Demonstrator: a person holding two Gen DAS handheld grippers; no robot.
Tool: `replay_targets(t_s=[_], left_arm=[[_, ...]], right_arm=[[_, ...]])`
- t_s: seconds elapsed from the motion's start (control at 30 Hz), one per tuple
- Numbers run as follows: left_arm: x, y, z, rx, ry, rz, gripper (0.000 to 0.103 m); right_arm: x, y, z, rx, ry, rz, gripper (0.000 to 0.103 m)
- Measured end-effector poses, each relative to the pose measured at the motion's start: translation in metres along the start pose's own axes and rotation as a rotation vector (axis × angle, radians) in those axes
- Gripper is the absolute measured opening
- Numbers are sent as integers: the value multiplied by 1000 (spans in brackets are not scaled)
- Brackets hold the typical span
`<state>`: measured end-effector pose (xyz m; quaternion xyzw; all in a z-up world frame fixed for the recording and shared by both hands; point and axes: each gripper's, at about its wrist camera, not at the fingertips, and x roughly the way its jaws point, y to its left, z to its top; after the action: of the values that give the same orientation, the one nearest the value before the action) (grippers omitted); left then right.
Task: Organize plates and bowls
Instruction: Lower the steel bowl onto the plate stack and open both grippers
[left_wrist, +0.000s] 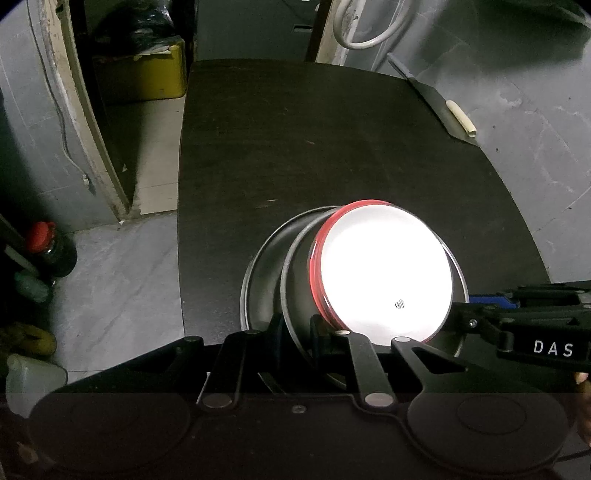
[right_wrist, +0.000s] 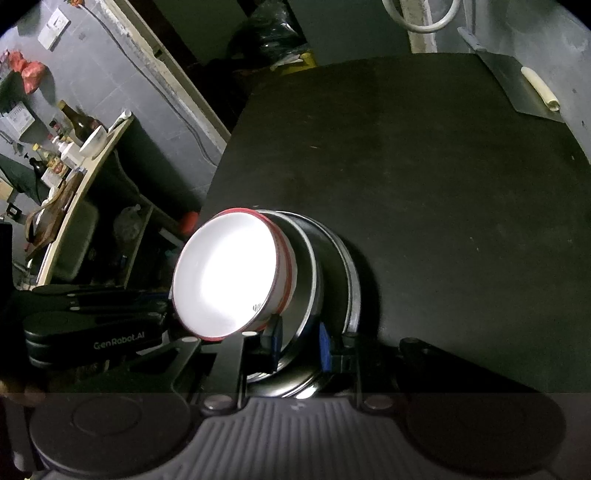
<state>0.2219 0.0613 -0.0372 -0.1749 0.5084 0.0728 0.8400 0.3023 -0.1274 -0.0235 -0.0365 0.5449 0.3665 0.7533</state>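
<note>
A: Left hand-held gripper (left_wrist: 297, 326): what is the state?

B: My left one is closed almost fully. Its two fingers pinch the rim of the steel bowl (left_wrist: 299, 280) at the near edge, one pad inside the rim and one outside.

A: And your right hand-held gripper (right_wrist: 299, 341)?

B: Nearly closed as well. Its blue pads (right_wrist: 324, 347) clamp the same steel bowl's rim from the opposite side. In the left wrist view its black body comes in from the right edge, near the bowl's lower right rim.

A: What sits in the steel bowl?

B: A white bowl with a red rim (left_wrist: 386, 273) is nested inside it. Both are tipped so their openings face partly sideways rather than straight up. The white interior is overexposed, with a small dark mark near its lower edge.

A: Anything under them?

B: A steel plate (left_wrist: 258, 273) lies flat on the dark counter (left_wrist: 295, 147), and the steel bowl overlaps it. I cannot tell whether the bowl touches the plate or is lifted clear.

A: Location on the counter?

B: Near edge, close to my grippers.
</note>
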Motion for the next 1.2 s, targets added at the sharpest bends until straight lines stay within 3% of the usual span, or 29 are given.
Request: replay_targets(t_s=[0.63, 1.07, 1.2], left_arm=[[-9, -6, -3, -11, -27, 40, 18], [-31, -13, -12, -70, -82, 125, 50], [-44, -19, -18, -95, -123, 157, 65]], right_arm=[[-1, -4, -4, 3, -16, 14, 24], [-19, -10, -12, -38, -61, 19, 35], [-33, -10, -17, -62, -88, 29, 47]])
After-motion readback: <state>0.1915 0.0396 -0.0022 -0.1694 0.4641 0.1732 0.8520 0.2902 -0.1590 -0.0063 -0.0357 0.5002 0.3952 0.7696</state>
